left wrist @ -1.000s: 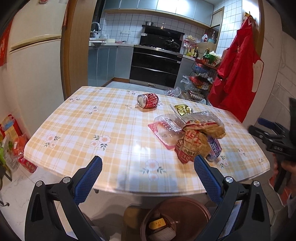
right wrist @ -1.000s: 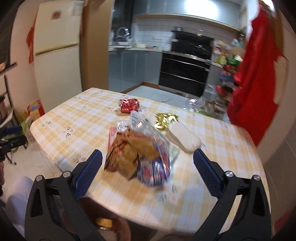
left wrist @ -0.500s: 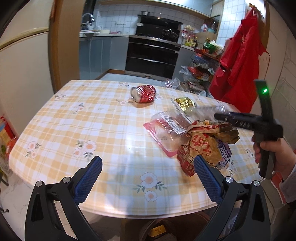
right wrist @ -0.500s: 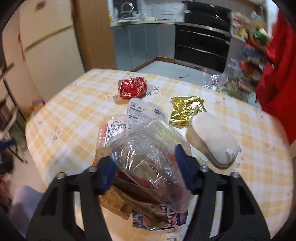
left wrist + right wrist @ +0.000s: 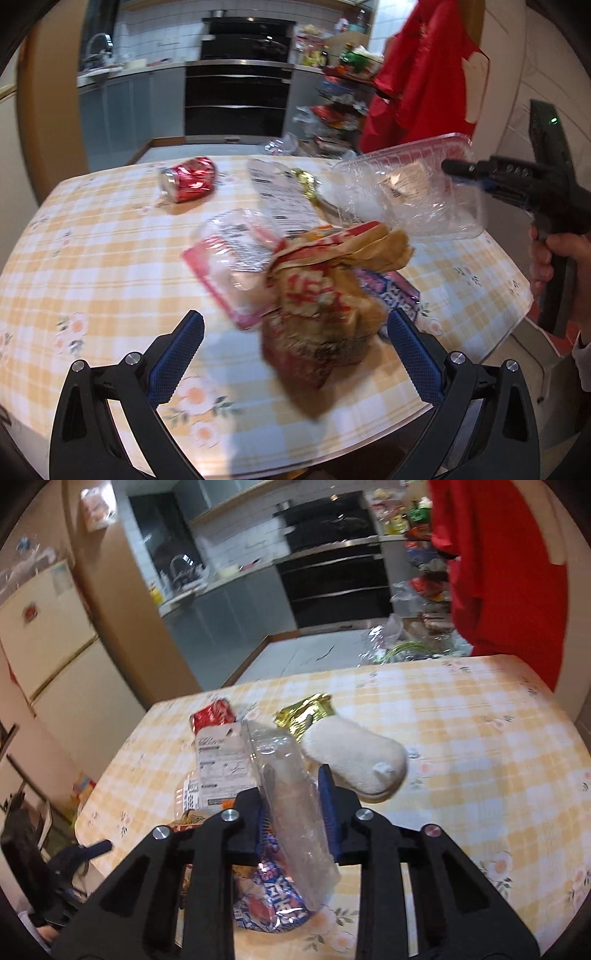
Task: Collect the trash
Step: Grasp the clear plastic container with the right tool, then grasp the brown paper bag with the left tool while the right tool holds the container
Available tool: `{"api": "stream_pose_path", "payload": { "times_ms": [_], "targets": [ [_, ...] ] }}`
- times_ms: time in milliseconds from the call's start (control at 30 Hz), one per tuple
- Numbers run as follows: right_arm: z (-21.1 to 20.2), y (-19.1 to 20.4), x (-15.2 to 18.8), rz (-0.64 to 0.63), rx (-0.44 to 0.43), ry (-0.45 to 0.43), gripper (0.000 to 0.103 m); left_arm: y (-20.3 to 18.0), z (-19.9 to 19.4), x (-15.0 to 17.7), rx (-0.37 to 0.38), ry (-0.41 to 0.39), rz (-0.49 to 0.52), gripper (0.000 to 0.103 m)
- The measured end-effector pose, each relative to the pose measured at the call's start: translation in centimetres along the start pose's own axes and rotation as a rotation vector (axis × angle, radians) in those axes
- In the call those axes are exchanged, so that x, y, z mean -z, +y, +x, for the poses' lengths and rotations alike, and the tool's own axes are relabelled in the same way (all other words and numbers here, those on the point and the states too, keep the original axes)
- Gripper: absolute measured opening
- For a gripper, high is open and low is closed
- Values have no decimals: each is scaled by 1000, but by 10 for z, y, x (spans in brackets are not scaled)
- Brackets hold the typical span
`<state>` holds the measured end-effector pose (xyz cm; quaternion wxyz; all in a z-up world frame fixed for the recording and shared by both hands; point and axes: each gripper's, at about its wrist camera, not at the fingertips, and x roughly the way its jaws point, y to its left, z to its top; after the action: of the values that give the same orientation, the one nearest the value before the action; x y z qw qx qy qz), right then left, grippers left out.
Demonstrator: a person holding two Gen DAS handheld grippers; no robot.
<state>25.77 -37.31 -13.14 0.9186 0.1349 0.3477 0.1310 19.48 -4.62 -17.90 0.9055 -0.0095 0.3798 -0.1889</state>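
Note:
My right gripper (image 5: 293,794) is shut on a clear plastic tray (image 5: 291,805) and holds it above the table; it also shows lifted in the left wrist view (image 5: 410,192), with the right gripper (image 5: 465,173) at its edge. My left gripper (image 5: 295,350) is open and empty, its fingers on either side of a crumpled brown and red paper bag (image 5: 325,306). A pink clear packet (image 5: 236,262), a crushed red can (image 5: 190,179), a gold wrapper (image 5: 306,714) and a white sock-like item (image 5: 354,764) lie on the table.
The checked tablecloth (image 5: 92,258) covers the table, whose near edge is just in front of my left gripper. A blue printed wrapper (image 5: 277,893) lies under the tray. A red apron (image 5: 424,74) hangs at the right. The kitchen oven (image 5: 240,96) is behind.
My right gripper closed on the clear tray and lifted it off the pile. My left gripper moved forward and closer to the paper bag.

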Motion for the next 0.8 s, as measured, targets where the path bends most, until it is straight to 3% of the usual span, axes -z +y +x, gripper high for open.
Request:
{"api": "stream_pose_path", "payload": {
  "times_ms": [367, 433, 500, 567, 700, 800],
  "targets": [
    [-41, -47, 21, 158, 59, -41, 24, -5, 61, -2, 14, 119, -17, 97],
    [-48, -52, 26, 175, 68, -50, 24, -3, 66, -1, 22, 135, -31, 87],
    [-54, -54, 30, 177, 76, -56, 24, -3, 67, -1, 63, 139, -38, 60],
    [-64, -53, 35, 171, 89, -68, 24, -3, 61, -2, 55, 134, -34, 47],
    [-82, -52, 43, 179, 94, -94, 24, -5, 42, -6, 50, 117, -17, 39],
    [-94, -49, 48, 188, 90, -107, 24, -8, 17, -8, 44, 77, 14, 39]
  ]
}}
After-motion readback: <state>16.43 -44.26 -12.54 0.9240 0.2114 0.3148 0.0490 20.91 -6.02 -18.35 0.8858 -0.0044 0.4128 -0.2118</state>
